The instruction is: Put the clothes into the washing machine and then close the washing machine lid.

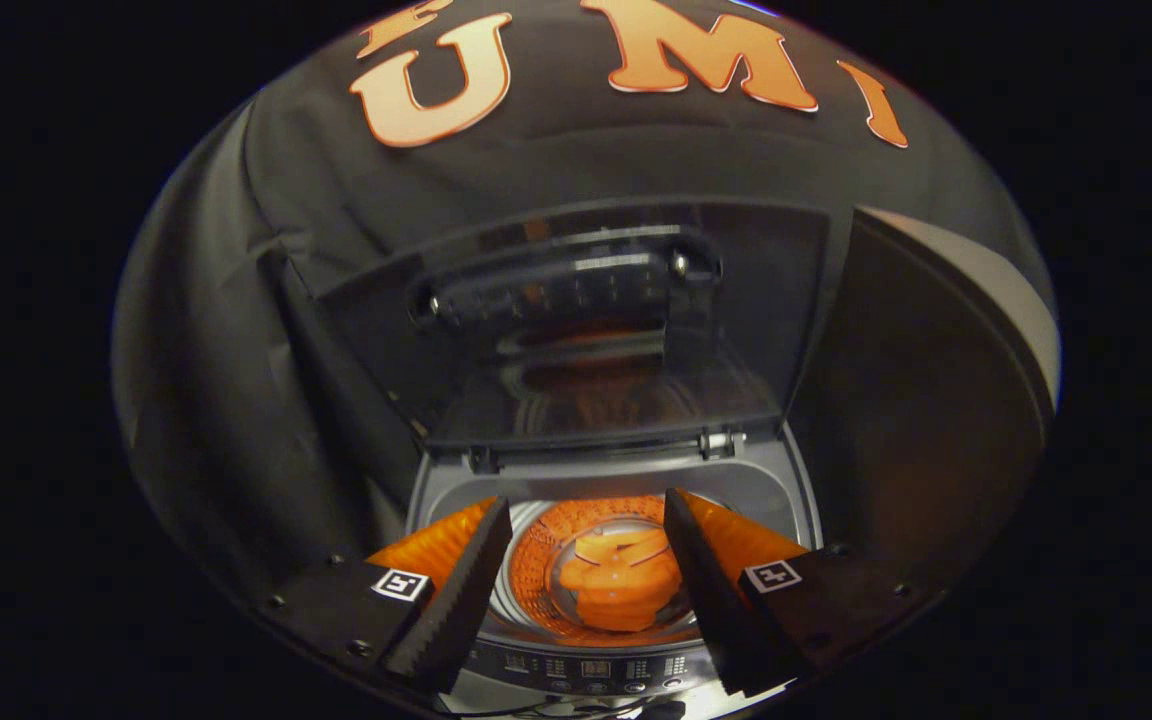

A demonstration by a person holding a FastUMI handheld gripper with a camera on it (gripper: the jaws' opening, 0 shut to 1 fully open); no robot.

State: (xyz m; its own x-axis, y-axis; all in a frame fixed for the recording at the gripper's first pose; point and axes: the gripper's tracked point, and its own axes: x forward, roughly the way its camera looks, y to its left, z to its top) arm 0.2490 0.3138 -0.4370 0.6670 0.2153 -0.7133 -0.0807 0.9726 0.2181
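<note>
We hold the gripper (586, 535) wide and empty above the washer (786, 480); lid (576, 330) upright at its back edge.

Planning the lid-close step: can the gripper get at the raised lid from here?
Probably yes. The gripper is open and holds nothing, above the drum; the lid stands upright just beyond the fingers, nothing in between.

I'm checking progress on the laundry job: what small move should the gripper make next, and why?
Probably lift toward the raised lid to start closing it. The orange clothes already lie inside the drum, seen between the fingers, and the gripper is open and holds nothing. The lid stands upright behind the washing machine's opening, so closing it looks like the step left.
</note>
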